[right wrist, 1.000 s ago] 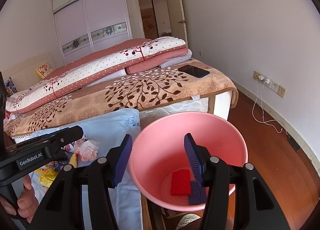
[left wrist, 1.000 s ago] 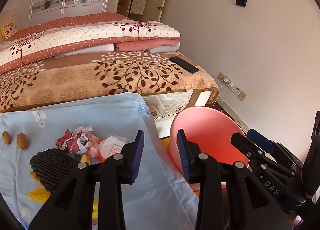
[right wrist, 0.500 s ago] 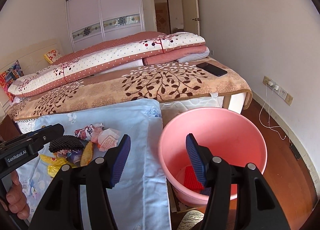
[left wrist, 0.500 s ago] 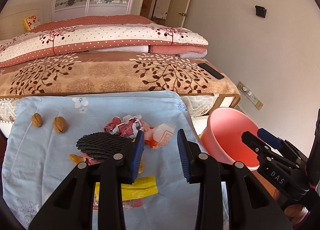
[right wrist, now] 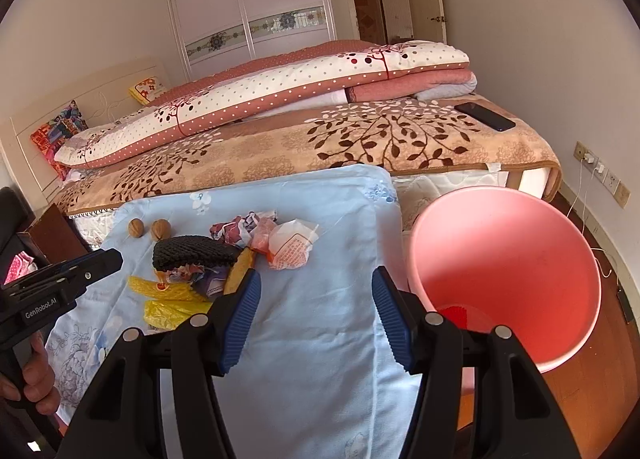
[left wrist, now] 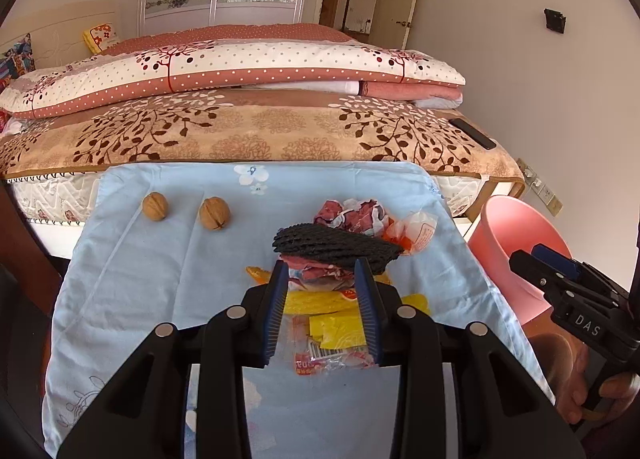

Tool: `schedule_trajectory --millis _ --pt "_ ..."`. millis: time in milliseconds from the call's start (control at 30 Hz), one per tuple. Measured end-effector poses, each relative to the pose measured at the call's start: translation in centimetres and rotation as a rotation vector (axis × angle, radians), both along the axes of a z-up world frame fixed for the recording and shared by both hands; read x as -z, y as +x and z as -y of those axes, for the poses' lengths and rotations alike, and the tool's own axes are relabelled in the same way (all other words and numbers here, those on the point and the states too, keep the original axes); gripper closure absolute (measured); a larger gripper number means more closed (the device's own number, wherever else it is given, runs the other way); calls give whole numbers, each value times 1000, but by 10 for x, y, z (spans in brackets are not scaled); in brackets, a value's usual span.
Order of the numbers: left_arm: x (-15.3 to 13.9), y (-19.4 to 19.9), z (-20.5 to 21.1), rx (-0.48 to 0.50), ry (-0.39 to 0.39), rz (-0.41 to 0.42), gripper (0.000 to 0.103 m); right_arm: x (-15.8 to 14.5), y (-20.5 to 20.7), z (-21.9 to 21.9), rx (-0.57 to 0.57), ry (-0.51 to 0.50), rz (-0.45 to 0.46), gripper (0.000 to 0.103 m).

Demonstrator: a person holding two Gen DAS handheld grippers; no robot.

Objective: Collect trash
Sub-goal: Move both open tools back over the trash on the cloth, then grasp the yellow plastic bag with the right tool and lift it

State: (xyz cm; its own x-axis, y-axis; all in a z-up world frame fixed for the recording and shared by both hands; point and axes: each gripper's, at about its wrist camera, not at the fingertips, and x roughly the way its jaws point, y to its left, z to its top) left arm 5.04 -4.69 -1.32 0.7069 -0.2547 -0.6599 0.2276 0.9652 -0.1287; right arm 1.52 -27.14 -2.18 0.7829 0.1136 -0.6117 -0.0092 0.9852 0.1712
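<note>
Left gripper is hovering open over the trash pile; right gripper is sitting open beside the bucket.

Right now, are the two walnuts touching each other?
Apart. The left wrist view shows blue cloth plainly between the left walnut and the right walnut; the right wrist view also shows a narrow gap.

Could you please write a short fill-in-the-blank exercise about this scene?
1. The bucket beside the cloth is ____ in colour.
2. ____ walnuts lie on the cloth.
3. The phone lies on the ____.
4. The black foam net lies on top of the ____ pile.

Missing words: pink; two; bed; trash
</note>
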Motion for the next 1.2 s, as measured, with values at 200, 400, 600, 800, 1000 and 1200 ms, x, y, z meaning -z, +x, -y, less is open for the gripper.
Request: schedule_trajectory --millis 200,400,600,800,1000,1200 --pt "17 -1 -12 -15 -19 -72 68 8 2 -9 -67 57 -29 46" --pt "23 1 -11 3 -30 -89 68 12 3 -16 -103 71 -41 46" --pt "26 2 -3 43 -24 -97 68 17 5 -22 -164 111 -65 46" --pt "23 15 -17 19 -48 -98 68 22 8 -29 -241 169 -92 45" --pt "36 34 -20 40 -115 -176 68 42 29 -35 -293 285 -201 41" --pt "45 33 -23 59 -172 -195 68 57 44 -39 -326 399 -272 54"
